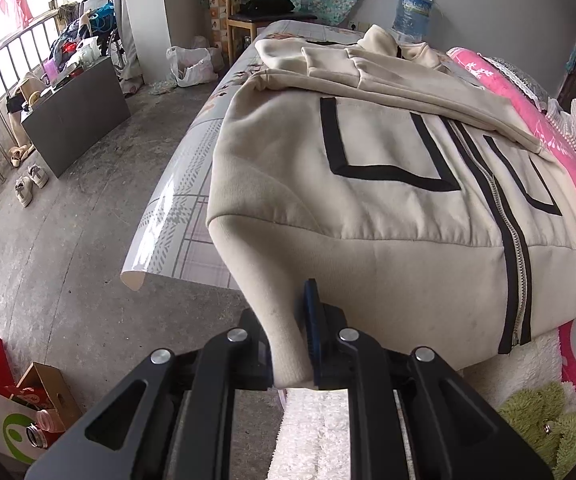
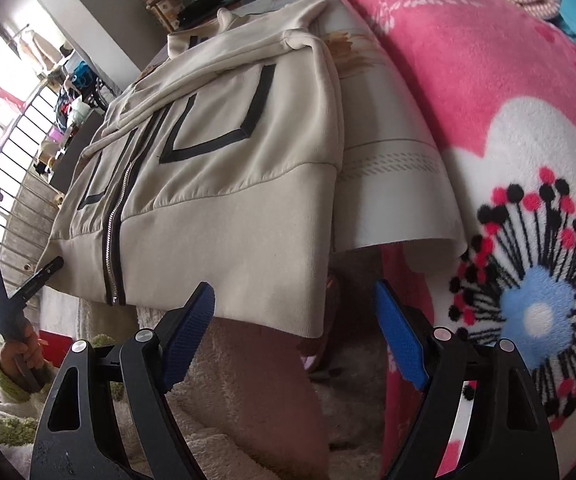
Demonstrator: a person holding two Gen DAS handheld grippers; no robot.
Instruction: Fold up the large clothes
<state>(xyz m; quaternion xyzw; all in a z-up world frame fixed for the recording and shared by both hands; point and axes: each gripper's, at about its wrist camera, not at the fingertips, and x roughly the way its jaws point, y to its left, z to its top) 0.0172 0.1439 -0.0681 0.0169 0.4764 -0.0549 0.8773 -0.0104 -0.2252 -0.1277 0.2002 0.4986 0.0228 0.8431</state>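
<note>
**Ana:** Jackets on the bed: how many do you count?

**Ben:** One. A cream zip jacket [image 1: 388, 184] with black trim, lying front up on the pale bed sheet [image 1: 175, 216]. Both sleeves are folded across its chest. One zipper [image 2: 117, 216] runs down its middle, and there are two black-outlined pockets, one on each side of that zipper.

**Ana:** And grippers?

**Ben:** Two. The left gripper [image 1: 292, 356] is pinched on the jacket's hem corner, at the end away from the collar. The ribbed band is squeezed between its blue pads and bunches up there.

**Ana:** The right one?

**Ben:** The right gripper [image 2: 294, 336] has its jaws spread wide. The jacket's other hem corner hangs just above and between the two blue pads [image 2: 402, 344], and neither pad presses on it.

**Ana:** How are the hands set?

**Ben:** Both grippers point forward and steeply down along the jacket, from the hem toward the collar. In the right wrist view a hand [image 2: 23, 348] in a green fuzzy cuff grips the left gripper's handle, off the hem's far corner.

**Ana:** What else is near the jacket?

**Ben:** One pink flowered blanket [image 2: 488, 92] beside it, past the sheet's edge, and one water jug [image 1: 412, 12] beyond the collar.
</note>
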